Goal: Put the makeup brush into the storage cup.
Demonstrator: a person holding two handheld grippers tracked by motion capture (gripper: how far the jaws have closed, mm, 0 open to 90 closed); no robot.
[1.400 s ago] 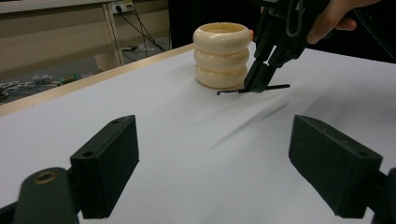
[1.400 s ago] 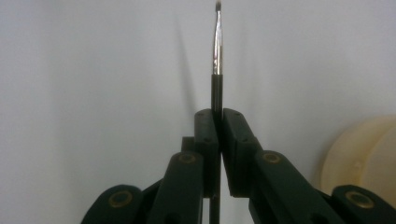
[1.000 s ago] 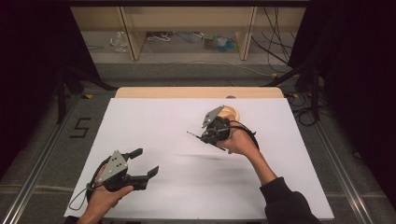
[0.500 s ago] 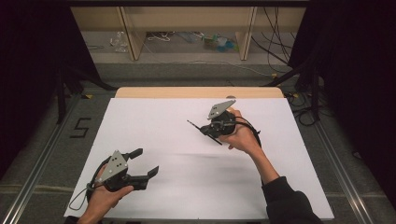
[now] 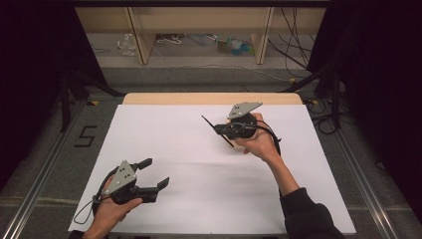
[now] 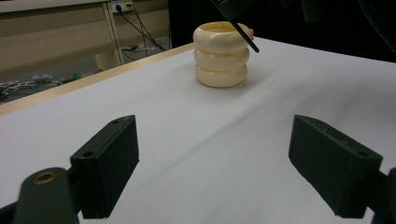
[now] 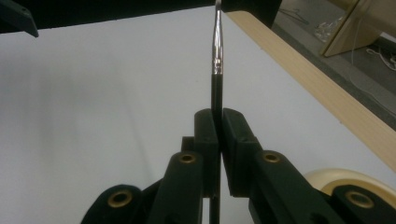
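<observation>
1. Thin black brush with a silver metal ferrule (image 7: pixel 217 70) is pinched between the pressed-together jaws of the right gripper (image 7: pixel 217 128), raised above the white table sheet (image 5: pixel 199 149).
2. Its tip seems to be cut off at the frame edge.
3. Cream ribbed ring-stacked holder (image 6: pixel 221 55) stands upright just beside that gripper.
4. Left gripper (image 5: pixel 155 173) rests near the front edge, jaws spread wide around nothing.

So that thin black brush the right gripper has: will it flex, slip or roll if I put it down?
The brush looks stiff: it runs straight out of the shut right gripper without sagging. Its thin, smooth handle and shiny metal ferrule could probably slip or pivot between the pads. Being round, it may roll if laid on the flat white table.
</observation>
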